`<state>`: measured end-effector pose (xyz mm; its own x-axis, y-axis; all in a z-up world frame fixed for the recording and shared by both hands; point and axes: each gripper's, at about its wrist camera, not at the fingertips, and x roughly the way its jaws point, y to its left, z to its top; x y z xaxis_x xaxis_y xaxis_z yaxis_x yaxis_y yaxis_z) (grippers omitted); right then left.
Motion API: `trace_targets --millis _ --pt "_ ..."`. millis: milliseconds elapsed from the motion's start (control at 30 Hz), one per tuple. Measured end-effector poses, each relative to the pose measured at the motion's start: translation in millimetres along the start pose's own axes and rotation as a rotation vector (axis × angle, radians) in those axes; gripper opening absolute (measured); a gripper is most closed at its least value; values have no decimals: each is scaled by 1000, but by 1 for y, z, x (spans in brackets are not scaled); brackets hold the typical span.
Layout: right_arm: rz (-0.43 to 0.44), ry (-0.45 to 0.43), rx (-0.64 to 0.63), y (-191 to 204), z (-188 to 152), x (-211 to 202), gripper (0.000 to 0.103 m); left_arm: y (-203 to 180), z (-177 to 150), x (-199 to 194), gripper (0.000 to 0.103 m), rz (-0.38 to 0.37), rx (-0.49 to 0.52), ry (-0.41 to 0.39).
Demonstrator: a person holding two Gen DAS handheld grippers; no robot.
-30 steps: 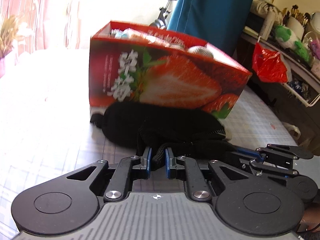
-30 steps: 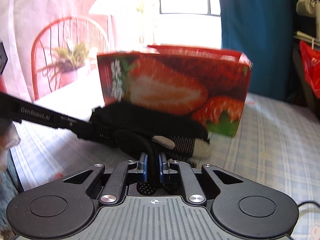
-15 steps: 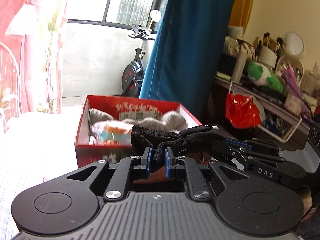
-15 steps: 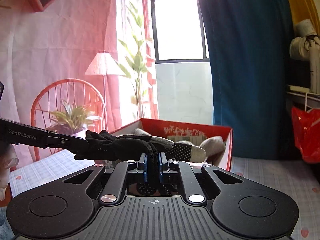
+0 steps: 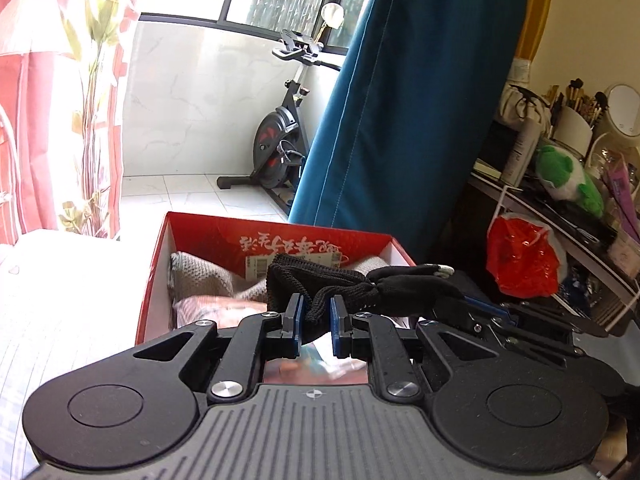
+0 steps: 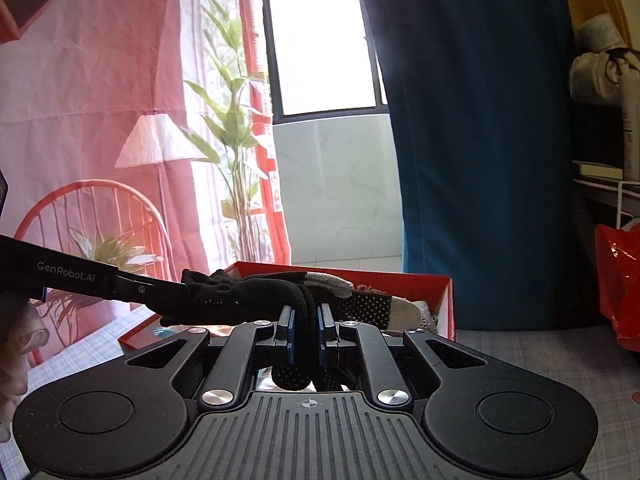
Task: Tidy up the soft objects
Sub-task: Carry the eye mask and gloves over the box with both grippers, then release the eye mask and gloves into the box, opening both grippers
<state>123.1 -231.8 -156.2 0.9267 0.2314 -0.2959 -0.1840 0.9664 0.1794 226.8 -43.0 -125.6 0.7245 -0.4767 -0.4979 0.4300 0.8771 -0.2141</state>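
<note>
A pair of black knit gloves (image 5: 344,286) with grey fingertips hangs stretched between both grippers, above the open red strawberry box (image 5: 280,240). My left gripper (image 5: 316,312) is shut on the cuff end. My right gripper (image 6: 306,322) is shut on the gloves (image 6: 248,296) near the finger end; it also shows at the right in the left wrist view (image 5: 480,312). The left gripper's arm (image 6: 80,278) reaches in from the left in the right wrist view. The box (image 6: 400,280) holds grey and pink knit items (image 5: 200,280).
The box stands on a checked tablecloth (image 6: 540,360). A red plastic bag (image 5: 520,260) hangs from a cluttered shelf at the right. A blue curtain (image 5: 400,120) hangs behind the box. An exercise bike (image 5: 280,140) stands farther back.
Both grippers have lifted the gloves from the table in front of the box up over its open top. Both stay shut on them.
</note>
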Motion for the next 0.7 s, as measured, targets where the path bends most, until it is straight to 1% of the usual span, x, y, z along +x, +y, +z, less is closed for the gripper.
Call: trace_targets --millis 100,167,267,333,367,400,467,533,600,700 --pt "-39 20 -3 -7 2 18 10 -2 10 25 15 34 51 30" --pt "-70 45 -8 -8 2 35 10 -1 14 44 15 47 58 57" --pt "-107 86 11 -14 0 54 10 -1 14 60 16 61 69 83" --pt "-121 117 10 -16 -4 64 11 -4 10 62 28 68 85 89" --pt "-123 132 1 -15 -6 67 11 -4 7 60 43 63 93 87" --pt "-123 140 -15 -14 -8 67 13 -3 5 58 51 55 101 81" --pt "-127 146 -54 -10 -13 67 15 -3 1 53 51 61 116 69" --pt "-145 143 -88 -5 -15 65 23 -4 0 46 51 68 128 59" --pt "-161 138 -126 1 -17 65 28 -5 -1 39 54 75 153 50" --pt "-160 129 -149 5 -18 56 31 -10 -2 27 58 108 203 27"
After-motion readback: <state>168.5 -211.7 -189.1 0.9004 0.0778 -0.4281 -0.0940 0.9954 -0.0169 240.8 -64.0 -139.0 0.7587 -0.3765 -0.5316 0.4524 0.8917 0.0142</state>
